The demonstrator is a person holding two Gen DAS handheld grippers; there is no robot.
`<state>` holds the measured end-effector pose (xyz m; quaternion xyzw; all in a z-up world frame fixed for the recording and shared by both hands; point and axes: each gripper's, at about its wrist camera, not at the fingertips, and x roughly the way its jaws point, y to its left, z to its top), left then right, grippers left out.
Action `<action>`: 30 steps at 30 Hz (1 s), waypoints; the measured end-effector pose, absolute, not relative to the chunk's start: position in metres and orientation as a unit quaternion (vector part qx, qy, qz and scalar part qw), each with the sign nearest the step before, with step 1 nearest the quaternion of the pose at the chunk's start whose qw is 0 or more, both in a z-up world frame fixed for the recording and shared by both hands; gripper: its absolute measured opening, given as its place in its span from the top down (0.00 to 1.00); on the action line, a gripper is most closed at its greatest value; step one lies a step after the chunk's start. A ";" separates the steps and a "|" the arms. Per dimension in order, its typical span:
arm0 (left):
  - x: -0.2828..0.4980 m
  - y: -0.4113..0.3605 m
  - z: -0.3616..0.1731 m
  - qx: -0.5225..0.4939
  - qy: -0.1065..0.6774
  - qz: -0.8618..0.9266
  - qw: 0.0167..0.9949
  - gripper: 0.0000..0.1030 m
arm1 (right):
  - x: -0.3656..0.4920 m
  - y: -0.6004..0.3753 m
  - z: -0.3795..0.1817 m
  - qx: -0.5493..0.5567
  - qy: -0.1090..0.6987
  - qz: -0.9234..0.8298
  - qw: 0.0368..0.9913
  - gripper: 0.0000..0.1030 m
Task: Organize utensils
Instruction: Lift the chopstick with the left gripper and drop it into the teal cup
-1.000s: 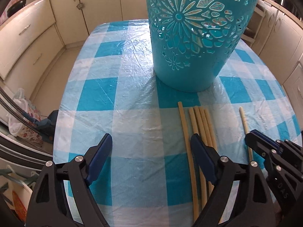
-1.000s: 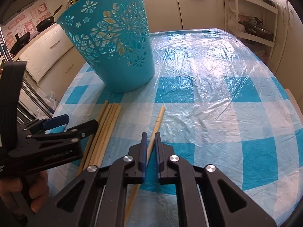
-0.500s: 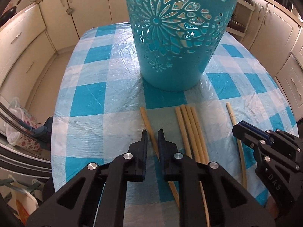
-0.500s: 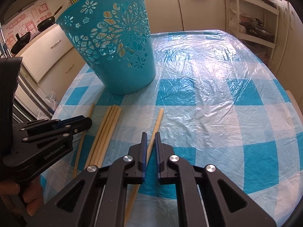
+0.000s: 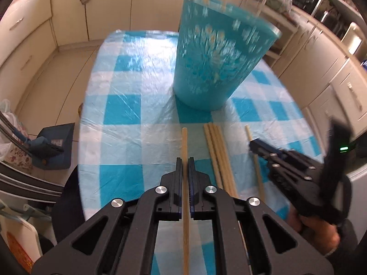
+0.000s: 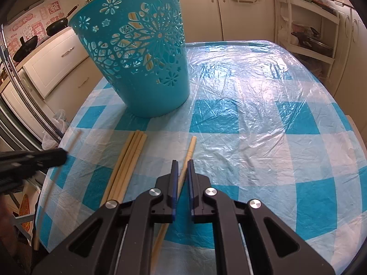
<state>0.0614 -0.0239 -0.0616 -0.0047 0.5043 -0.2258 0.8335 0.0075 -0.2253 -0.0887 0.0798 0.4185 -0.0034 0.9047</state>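
Left wrist view: my left claw (image 5: 185,163), clamped on 1 chopstick (image 5: 184,142), has just lifted it off the table (image 5: 119,112), ready for the basket (image 5: 218,68); my right claw (image 6: 181,168) pinches another chopstick (image 6: 189,151) lying on the cloth

Five chopsticks (image 6: 128,167), one basket (image 6: 142,52)

Chopsticks (image 6: 128,165): pale matt wood or bamboo, smooth. Basket (image 6: 142,55): turquoise plastic, satin sheen, pierced with floral cutouts. Tablecloth (image 6: 252,105): blue-white check under glossy, wrinkled clear plastic film. Right gripper (image 6: 181,167): matt black plastic, bright metal screws.
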 end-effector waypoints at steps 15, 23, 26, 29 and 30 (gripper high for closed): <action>0.103 -0.024 0.120 -0.140 0.245 -0.271 0.920 0.95 | 0.007 -0.227 -0.088 0.088 0.417 -0.002 0.905 0.92; 0.157 -0.068 0.123 -0.127 0.145 -0.182 0.964 0.95 | 0.007 -0.229 -0.088 0.092 0.416 0.000 0.905 0.92; 0.170 -0.082 0.110 -0.123 0.134 -0.156 0.971 0.95 | 0.007 -0.229 -0.088 0.093 0.416 0.000 0.905 0.92; 0.177 -0.092 0.096 -0.118 0.133 -0.140 0.974 0.95 | 0.007 -0.229 -0.088 0.095 0.416 0.001 0.904 0.92; 0.178 -0.094 0.091 -0.116 0.135 -0.139 0.974 0.95 | 0.007 -0.229 -0.088 0.095 0.416 0.001 0.904 0.92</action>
